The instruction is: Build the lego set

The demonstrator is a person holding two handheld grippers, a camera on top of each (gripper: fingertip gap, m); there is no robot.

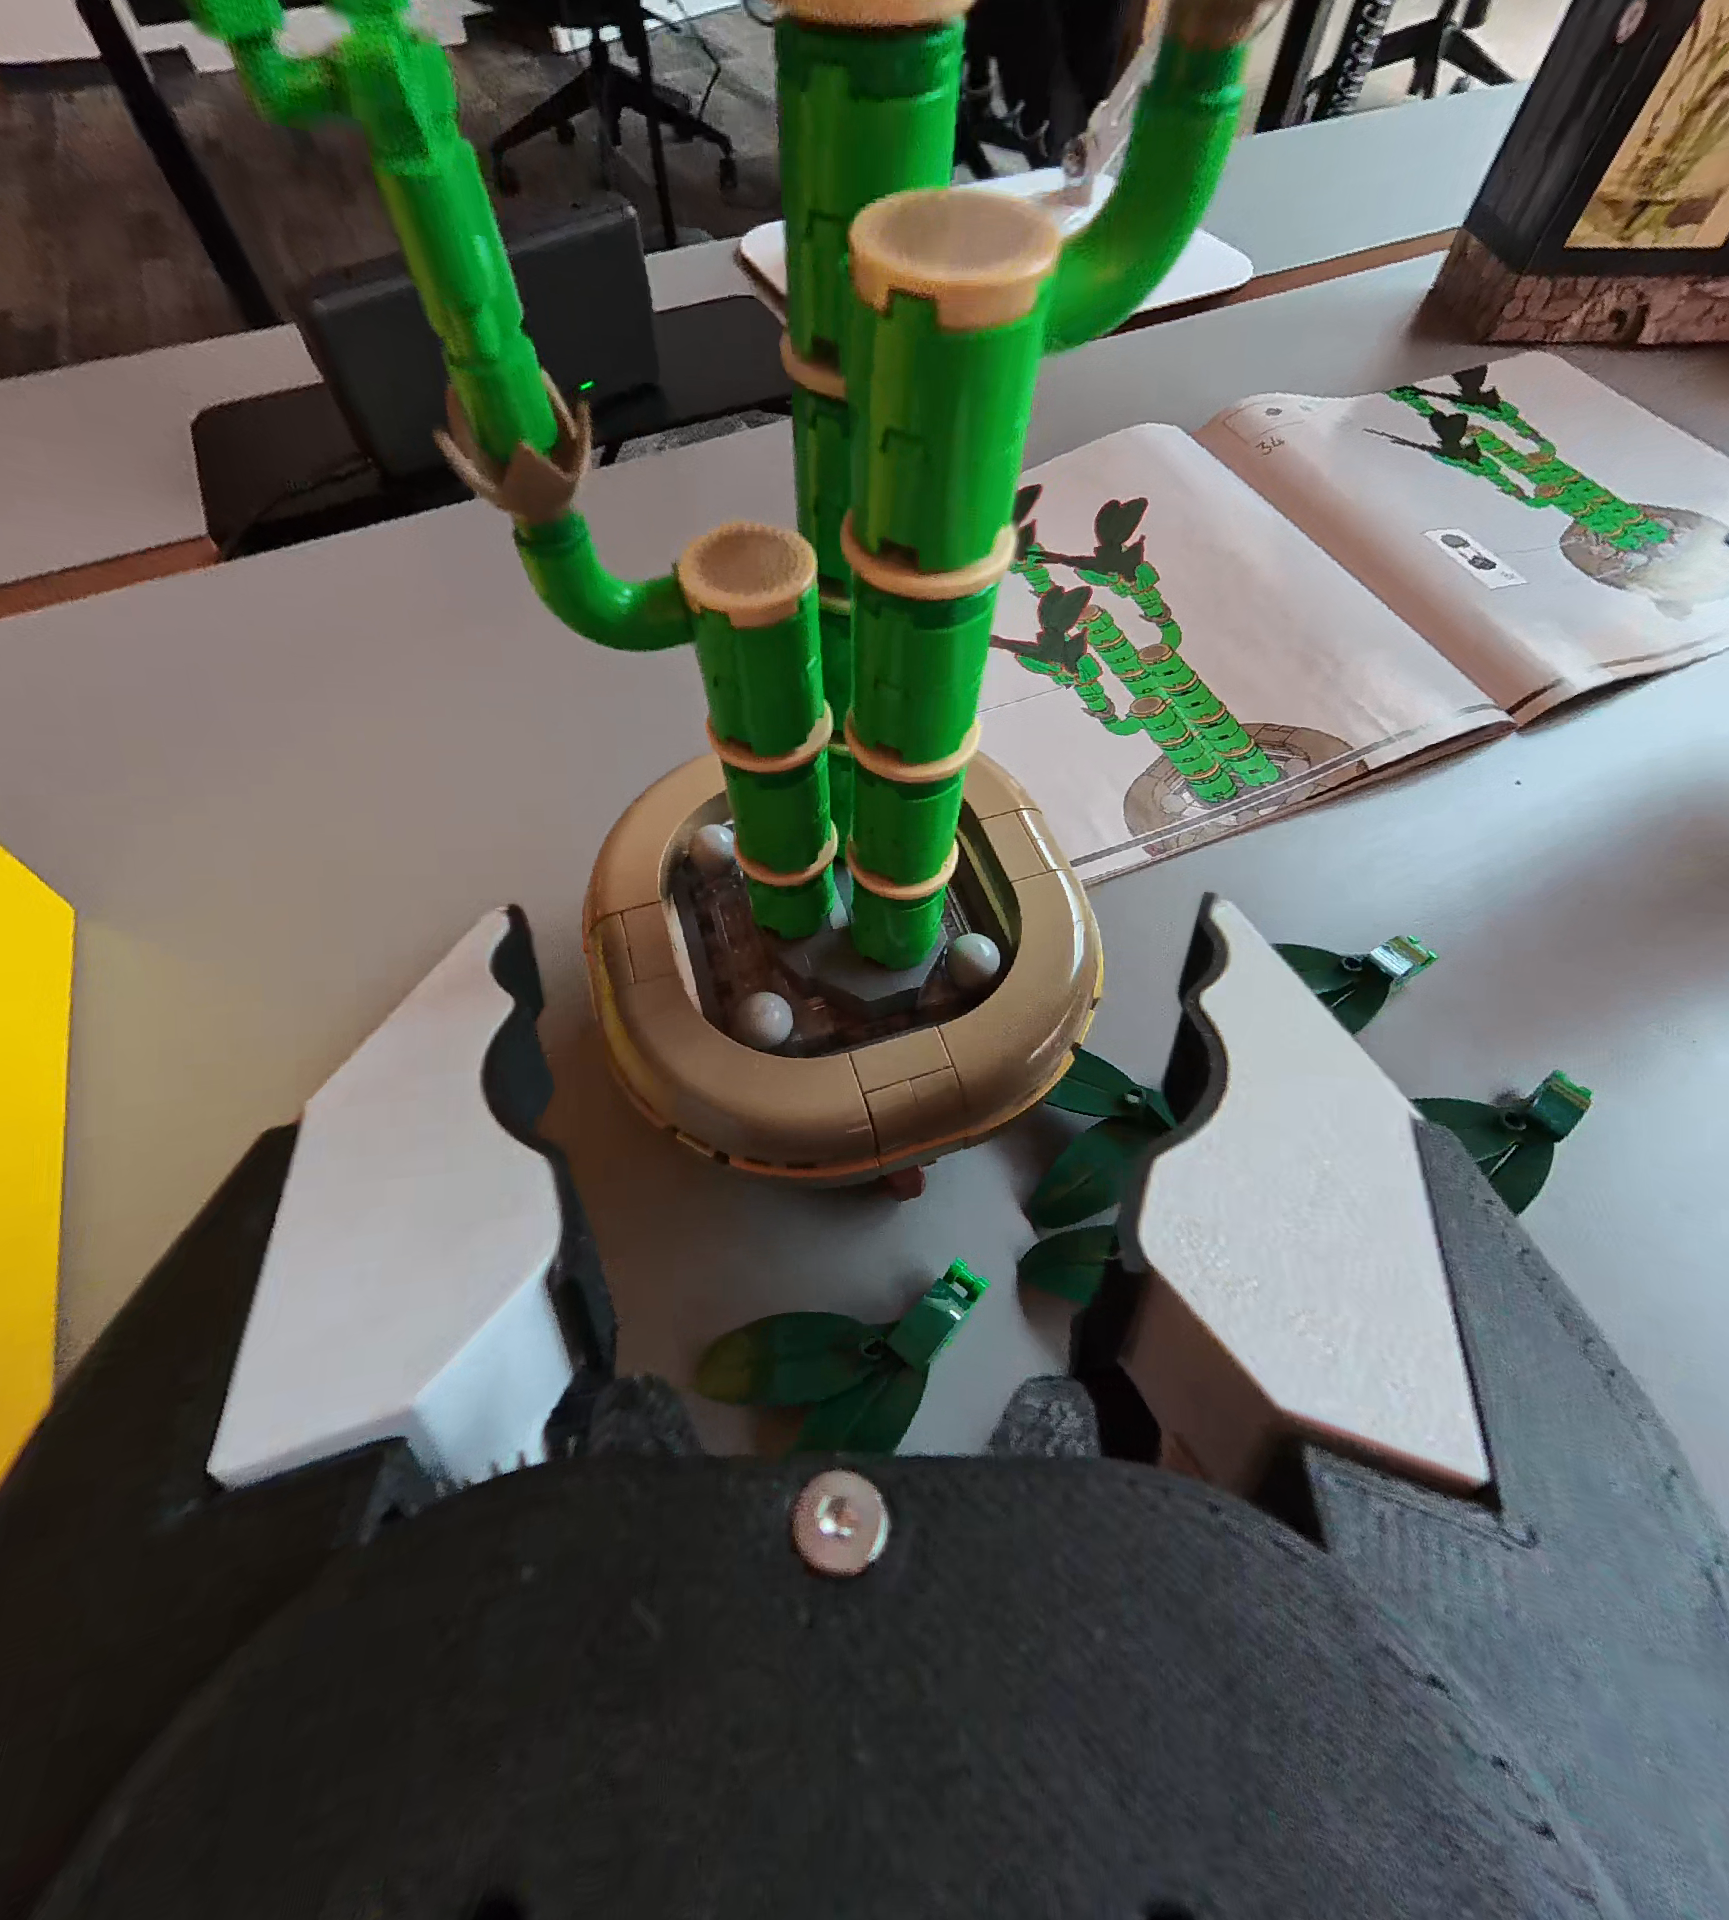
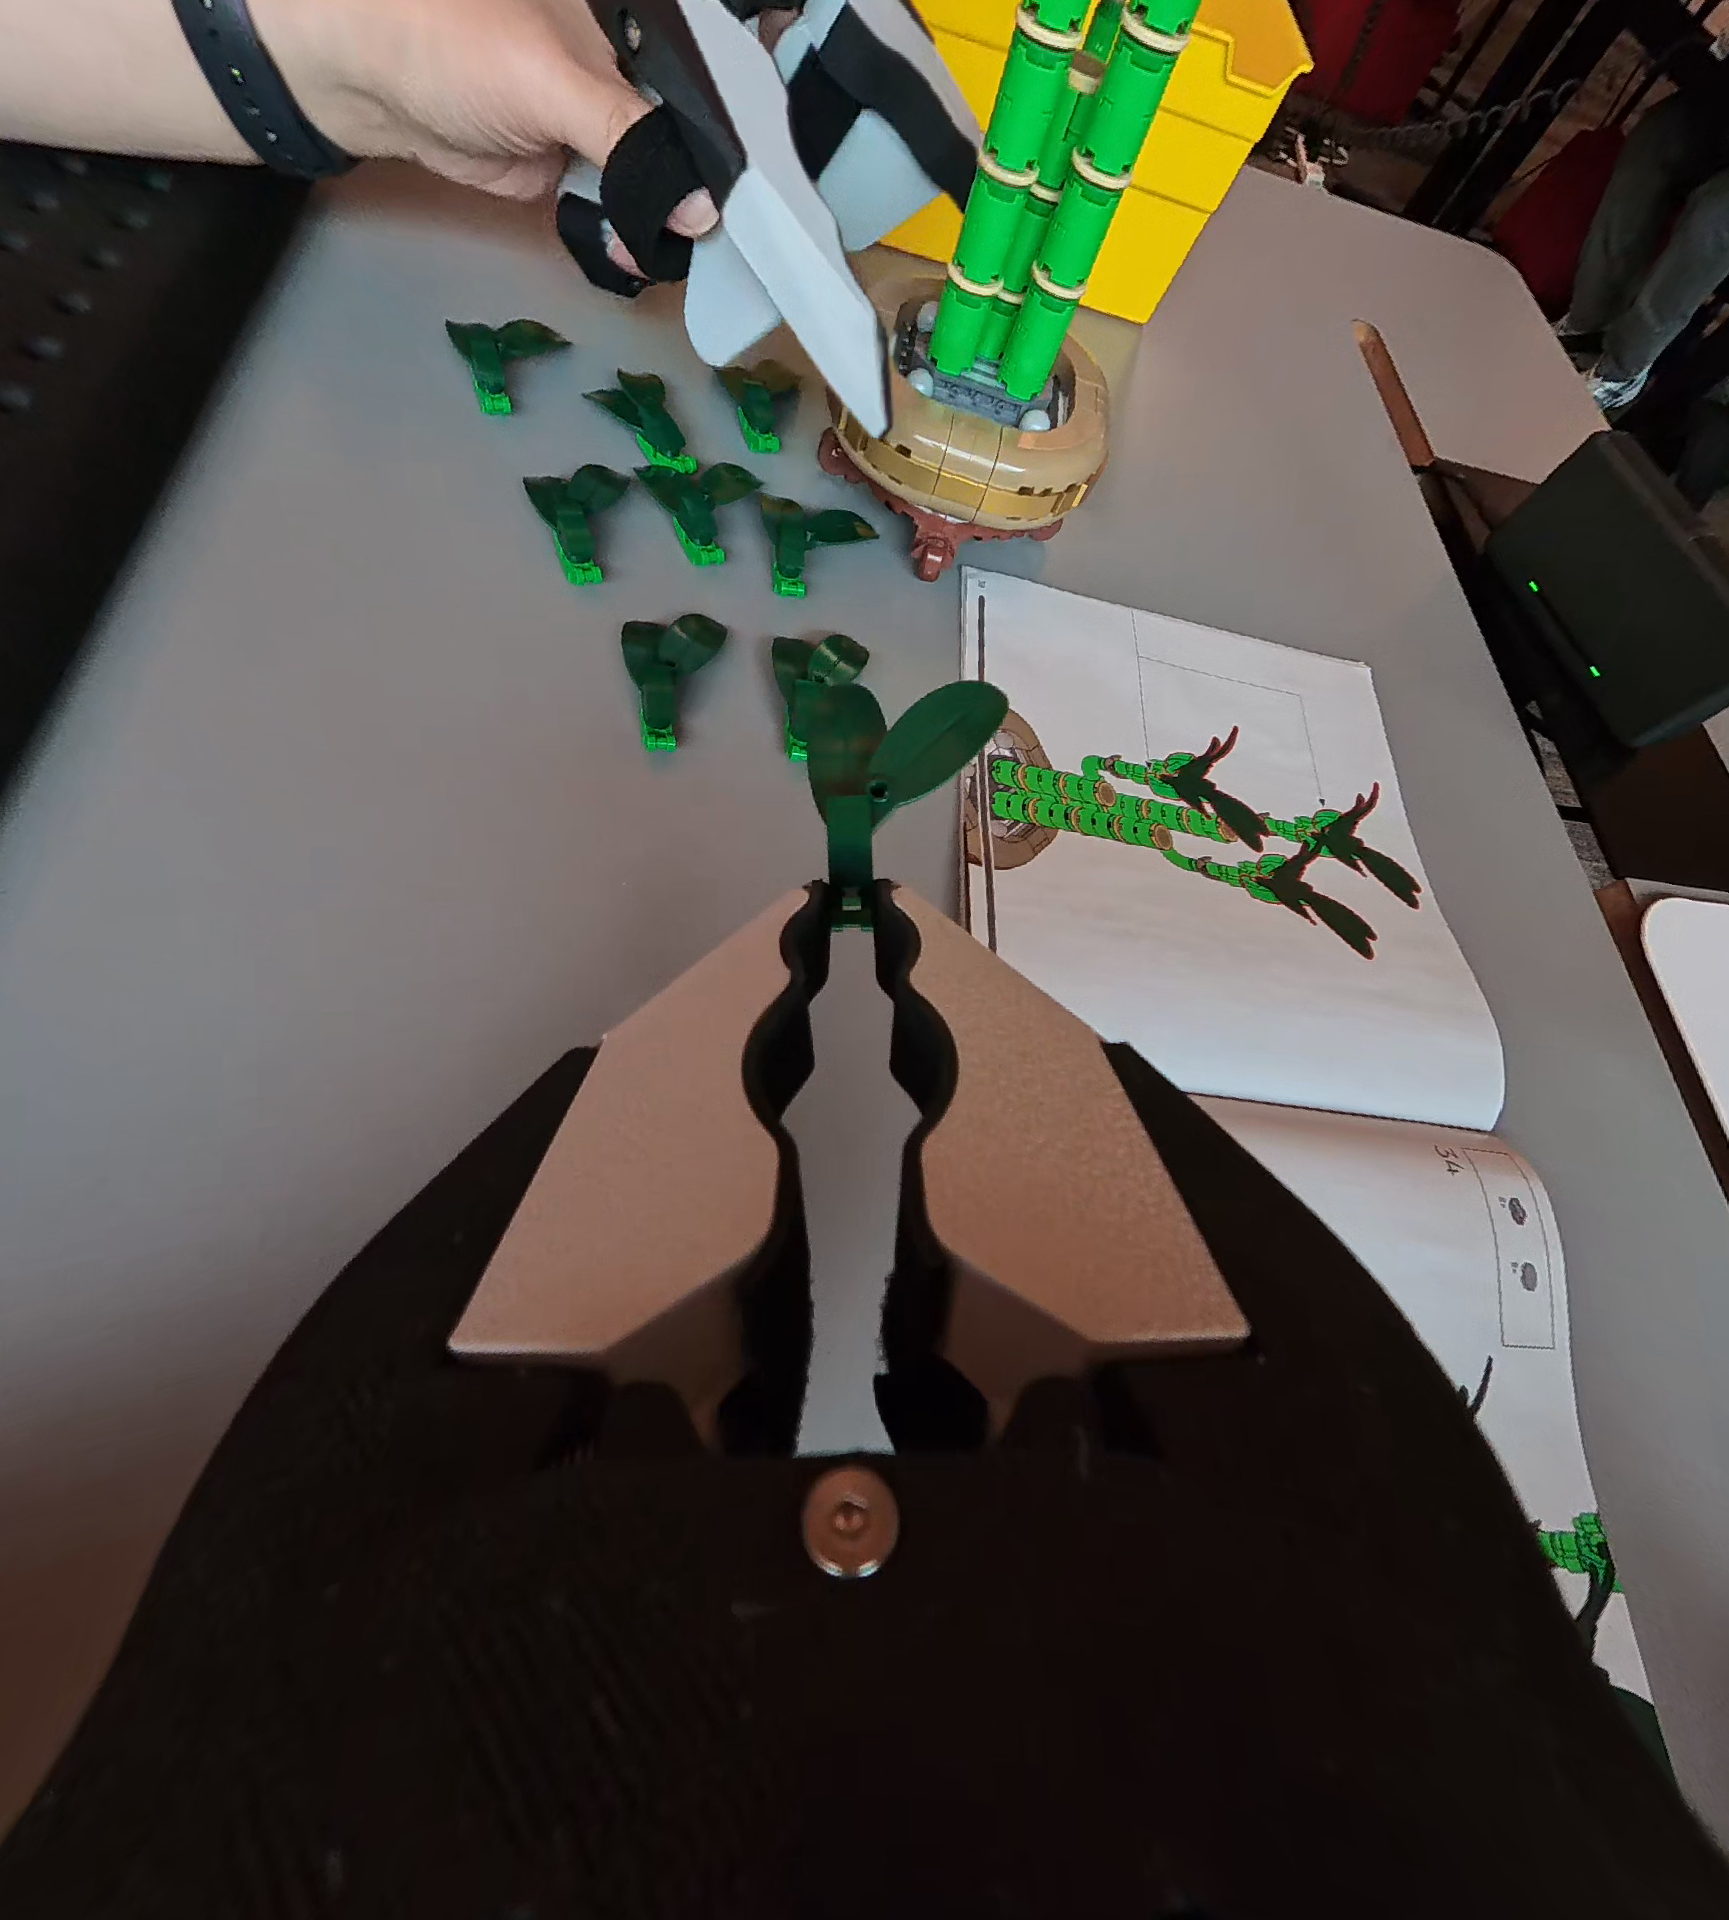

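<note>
A lego bamboo plant with bright green stalks (image 1: 901, 644) stands in a tan pot (image 1: 839, 1070) on the grey table; it also shows in the right wrist view (image 2: 1026, 260). My left gripper (image 1: 855, 951) is open, its tips on either side of the pot's near rim; in the right wrist view (image 2: 818, 301) a hand holds it beside the pot. My right gripper (image 2: 849, 904) is shut on the stem of a dark green leaf piece (image 2: 886, 758), held above the table. Several loose leaf pieces (image 2: 673, 499) lie left of the pot.
An open instruction booklet (image 2: 1224, 883) lies right of the pot, also in the left wrist view (image 1: 1359, 623). A yellow bin (image 2: 1182, 177) stands behind the plant. The set's box (image 1: 1660, 166) is at the far right. A black device (image 2: 1629, 603) sits at the table's edge. The black device (image 2: 1629, 603) lies some 30 cm from my left tips, 40 cm from my right tips.
</note>
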